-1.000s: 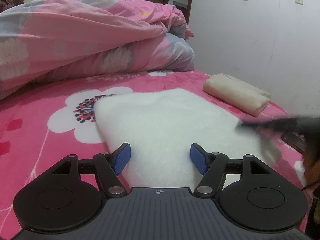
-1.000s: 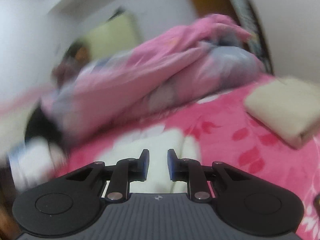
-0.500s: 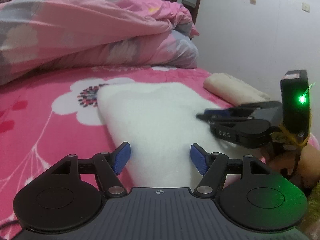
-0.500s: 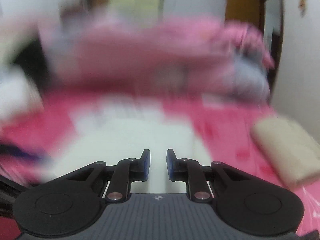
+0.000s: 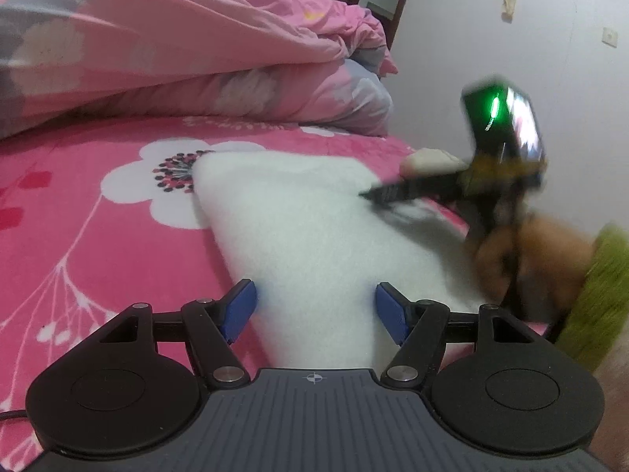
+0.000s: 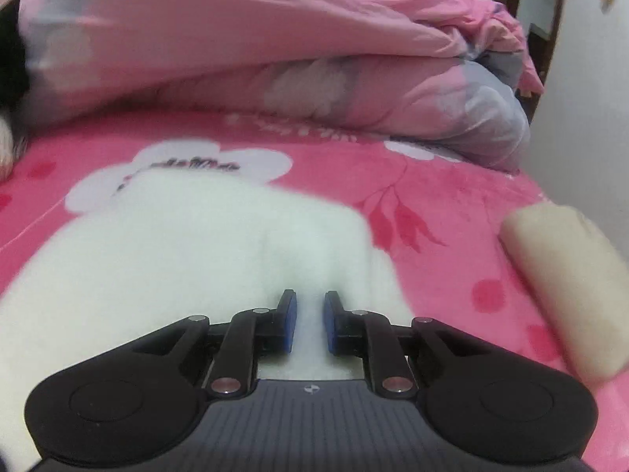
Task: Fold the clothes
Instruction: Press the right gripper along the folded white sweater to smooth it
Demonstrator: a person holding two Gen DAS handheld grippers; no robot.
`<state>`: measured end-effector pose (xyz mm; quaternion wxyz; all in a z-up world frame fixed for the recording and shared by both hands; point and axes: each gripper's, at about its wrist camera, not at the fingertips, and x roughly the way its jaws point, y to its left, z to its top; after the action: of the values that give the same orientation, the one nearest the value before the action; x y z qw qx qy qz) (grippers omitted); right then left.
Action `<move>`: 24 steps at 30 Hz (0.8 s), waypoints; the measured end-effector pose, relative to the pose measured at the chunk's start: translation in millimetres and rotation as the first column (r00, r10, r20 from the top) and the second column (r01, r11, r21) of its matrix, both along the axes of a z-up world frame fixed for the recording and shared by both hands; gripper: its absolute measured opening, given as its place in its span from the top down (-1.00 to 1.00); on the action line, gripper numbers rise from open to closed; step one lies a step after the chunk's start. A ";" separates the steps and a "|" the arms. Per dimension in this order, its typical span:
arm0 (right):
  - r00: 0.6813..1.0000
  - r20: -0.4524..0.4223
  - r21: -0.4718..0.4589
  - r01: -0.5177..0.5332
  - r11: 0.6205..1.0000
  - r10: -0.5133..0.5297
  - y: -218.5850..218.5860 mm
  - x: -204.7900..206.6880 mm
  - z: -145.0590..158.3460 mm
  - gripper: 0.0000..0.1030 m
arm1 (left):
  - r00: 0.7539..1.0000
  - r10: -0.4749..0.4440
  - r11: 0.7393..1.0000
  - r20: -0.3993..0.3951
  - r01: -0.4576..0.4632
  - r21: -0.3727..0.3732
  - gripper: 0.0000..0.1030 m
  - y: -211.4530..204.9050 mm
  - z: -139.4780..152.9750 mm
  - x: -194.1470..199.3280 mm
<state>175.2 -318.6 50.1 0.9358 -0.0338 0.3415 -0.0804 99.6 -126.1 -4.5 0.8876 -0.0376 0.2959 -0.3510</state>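
A white fleecy cloth (image 5: 306, 228) lies flat on the pink flowered bedsheet (image 5: 78, 236). My left gripper (image 5: 314, 306) hovers at the cloth's near edge, its blue pads wide apart with nothing pinched. Reaching in from the right, blurred, my right gripper (image 5: 365, 196) is low over the cloth's right part, held by a hand (image 5: 530, 251) in a green sleeve (image 5: 601, 295). In the right wrist view the right gripper (image 6: 309, 322) has its jaws nearly together, a narrow gap left, over the white cloth (image 6: 177, 244). I see nothing gripped between them.
A folded beige cloth (image 6: 566, 283) lies at the bed's right edge, by the white wall (image 5: 511, 59). A bunched pink and grey quilt (image 5: 177, 51) fills the far side of the bed. The pink sheet (image 6: 452, 196) separates the two cloths.
The right gripper has come in from the right edge and now reaches over the white cloth. Its jaws have narrowed slightly. The left gripper has rolled a little and stayed in place.
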 end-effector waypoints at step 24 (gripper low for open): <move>0.972 -0.035 0.043 -0.232 0.972 0.234 61.2 47.1 -12.2 0.64 | 0.994 -0.025 0.994 -0.106 0.014 -0.107 -0.31 16.6 -16.4 8.0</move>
<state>222.3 -257.4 37.9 0.9322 -0.0572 0.3554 0.0373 107.5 -109.5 -20.9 0.8637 -0.1008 0.3243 -0.3724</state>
